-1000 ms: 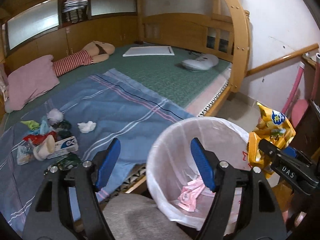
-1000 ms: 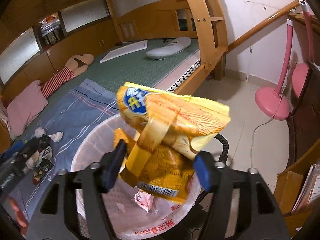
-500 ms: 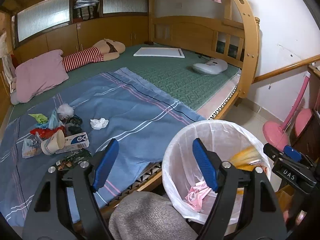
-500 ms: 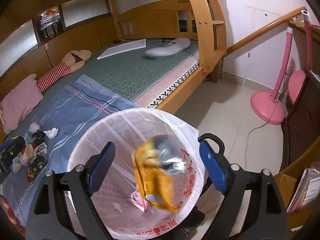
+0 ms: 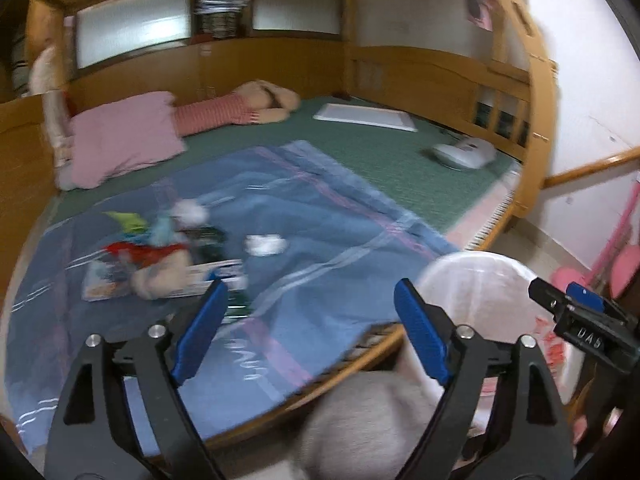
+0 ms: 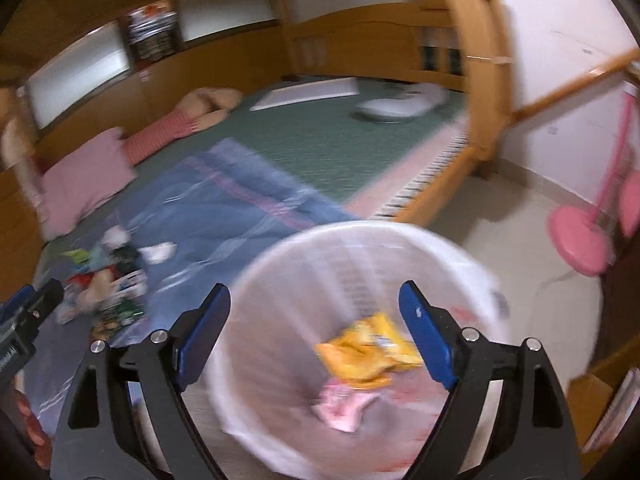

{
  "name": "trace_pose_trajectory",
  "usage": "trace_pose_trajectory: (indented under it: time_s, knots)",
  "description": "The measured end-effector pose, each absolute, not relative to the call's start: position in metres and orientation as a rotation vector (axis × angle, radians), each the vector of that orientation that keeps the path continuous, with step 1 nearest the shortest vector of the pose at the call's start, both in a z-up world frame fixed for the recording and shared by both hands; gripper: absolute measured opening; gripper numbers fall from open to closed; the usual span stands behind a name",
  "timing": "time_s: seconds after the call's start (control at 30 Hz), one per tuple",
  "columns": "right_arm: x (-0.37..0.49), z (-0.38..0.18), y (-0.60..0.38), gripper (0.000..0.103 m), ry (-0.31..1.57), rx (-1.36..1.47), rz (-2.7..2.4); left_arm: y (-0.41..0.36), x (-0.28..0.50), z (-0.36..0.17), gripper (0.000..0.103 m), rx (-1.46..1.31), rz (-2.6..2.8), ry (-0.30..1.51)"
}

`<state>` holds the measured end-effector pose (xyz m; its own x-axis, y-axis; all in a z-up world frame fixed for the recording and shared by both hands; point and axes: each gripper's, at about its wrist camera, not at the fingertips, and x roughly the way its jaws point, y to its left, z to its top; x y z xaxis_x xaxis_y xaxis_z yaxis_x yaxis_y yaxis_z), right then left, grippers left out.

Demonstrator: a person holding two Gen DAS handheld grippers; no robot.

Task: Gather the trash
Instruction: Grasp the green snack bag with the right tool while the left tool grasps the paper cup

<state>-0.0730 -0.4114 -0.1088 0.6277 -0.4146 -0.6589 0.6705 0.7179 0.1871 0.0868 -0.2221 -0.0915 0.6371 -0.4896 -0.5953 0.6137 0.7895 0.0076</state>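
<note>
Blue blanket (image 5: 304,240) holds a trash pile (image 5: 160,256). Yellow snack bag (image 6: 368,352) lies in the bin (image 6: 360,240). Left gripper (image 5: 308,332) and right gripper (image 6: 316,332) gape wide, empty.

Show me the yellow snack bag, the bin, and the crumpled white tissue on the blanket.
Yellow snack bag (image 6: 366,350): right wrist view, middle of the bag.
Bin (image 6: 280,256): right wrist view, far-left rim.
White tissue (image 5: 265,245): left wrist view, centre of the wad.
</note>
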Motion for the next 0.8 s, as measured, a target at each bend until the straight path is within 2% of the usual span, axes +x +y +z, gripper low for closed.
trace_pose_trajectory:
  time_s: [0.43,0.67,0.8]
  knots:
    - [0.107,-0.153,-0.297,0.086,0.826,0.346,-0.114,-0.047,0.164,-0.101,0.092,0.13,-0.16,0.657]
    - [0.195,-0.199,-0.266,0.086,1.007,0.414,-0.005,-0.008,0.186,-0.116,0.092,0.095,-0.079,0.692]
    - [0.219,-0.217,-0.254,0.086,1.057,0.498,-0.031,0.006,0.198,-0.122,0.092,0.082,-0.056,0.703]
